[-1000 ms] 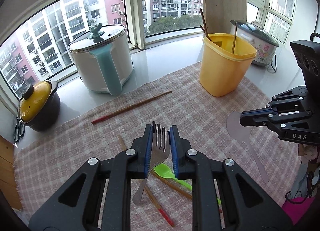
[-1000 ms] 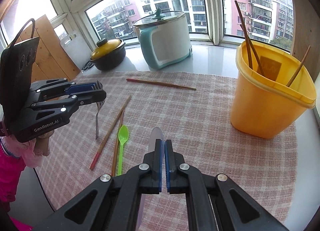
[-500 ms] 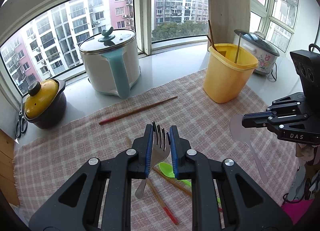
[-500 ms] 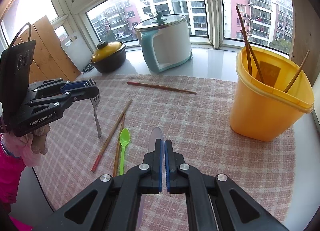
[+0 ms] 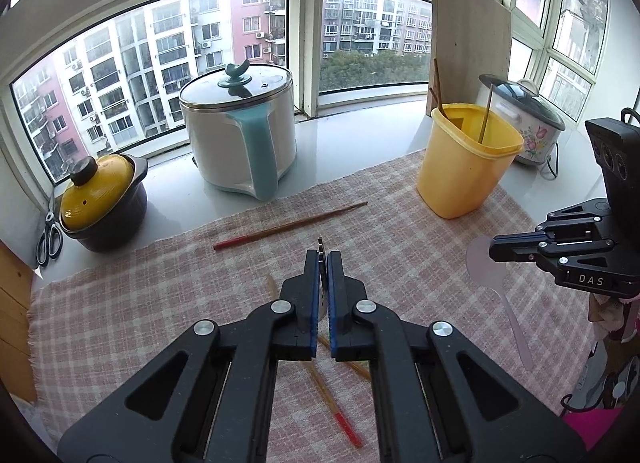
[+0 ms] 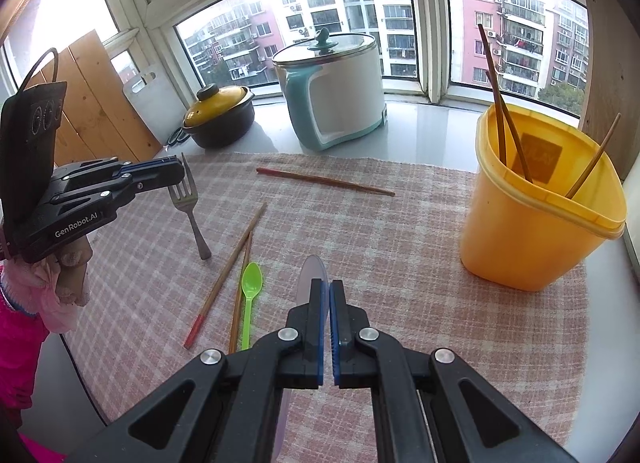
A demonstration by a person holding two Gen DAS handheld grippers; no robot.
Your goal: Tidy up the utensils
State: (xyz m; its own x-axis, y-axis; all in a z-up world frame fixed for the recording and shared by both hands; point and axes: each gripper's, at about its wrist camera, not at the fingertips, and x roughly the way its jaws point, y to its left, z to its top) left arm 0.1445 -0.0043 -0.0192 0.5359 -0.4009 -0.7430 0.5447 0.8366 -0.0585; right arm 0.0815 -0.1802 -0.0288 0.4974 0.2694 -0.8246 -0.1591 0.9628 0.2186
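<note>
My left gripper (image 5: 324, 259) has its jaws closing tight on a metal fork (image 6: 191, 203), pads pressing on its head. The fork shows edge-on in the left wrist view and hangs handle-down over the cloth in the right wrist view, where the left gripper (image 6: 182, 171) sits at the left. My right gripper (image 6: 325, 287) is shut on a translucent pale spoon (image 6: 314, 269), also seen as the spoon (image 5: 486, 267) from the left. A yellow bin (image 6: 532, 231) with chopsticks stands at the right. A green spoon (image 6: 250, 295), two chopsticks (image 6: 228, 275) and a single chopstick (image 6: 324, 179) lie on the cloth.
A pink checked cloth (image 5: 160, 303) covers the counter. Behind it stand a white and teal cooker (image 5: 240, 131), a dark pot with a yellow lid (image 5: 104, 199) and a floral rice cooker (image 5: 528, 131). Scissors (image 5: 48, 239) lie at the far left. A person's pink sleeve shows at the left.
The left jaws have drawn closer together and the fork has turned from flat-on to edge-on between them. The left gripper has shifted slightly with the fork. The right gripper has stayed still.
</note>
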